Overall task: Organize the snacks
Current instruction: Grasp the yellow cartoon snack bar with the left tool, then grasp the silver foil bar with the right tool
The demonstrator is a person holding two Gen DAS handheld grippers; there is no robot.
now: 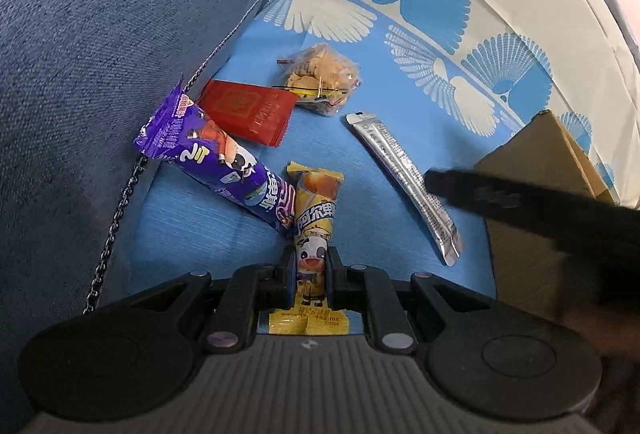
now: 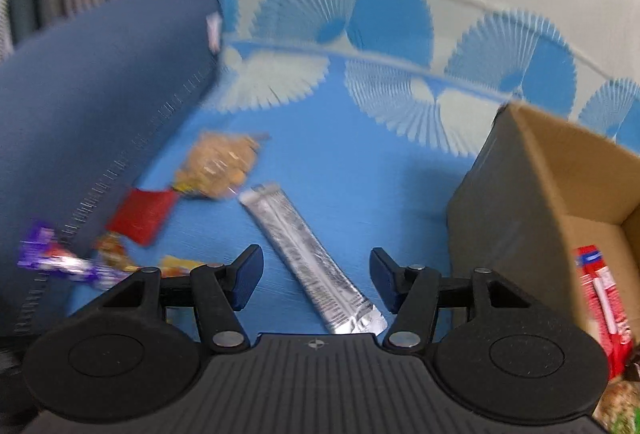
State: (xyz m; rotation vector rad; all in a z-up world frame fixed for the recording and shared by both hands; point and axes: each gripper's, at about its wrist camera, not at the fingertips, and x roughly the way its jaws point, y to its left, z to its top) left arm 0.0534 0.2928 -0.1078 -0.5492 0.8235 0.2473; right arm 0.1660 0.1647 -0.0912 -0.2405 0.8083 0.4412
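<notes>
**Snacks lying on a fan-patterned cloth**

A blue cloth printed with cream and blue fans is carrying everything. A purple wrapped candy stick, a flat red sachet, a clear bag of tan biscuits, a long silver foil stick pack and a yellow cartoon-cow wrapper are lying on it. A brown cardboard box is sitting at the right, a dark blue fabric cushion at the left.

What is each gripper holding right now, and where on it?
The left gripper is shut on the yellow snack stick, pinching its lower half near the tail end. The right gripper is open, holding nothing; the silver sachet lies between its jaws.
</notes>
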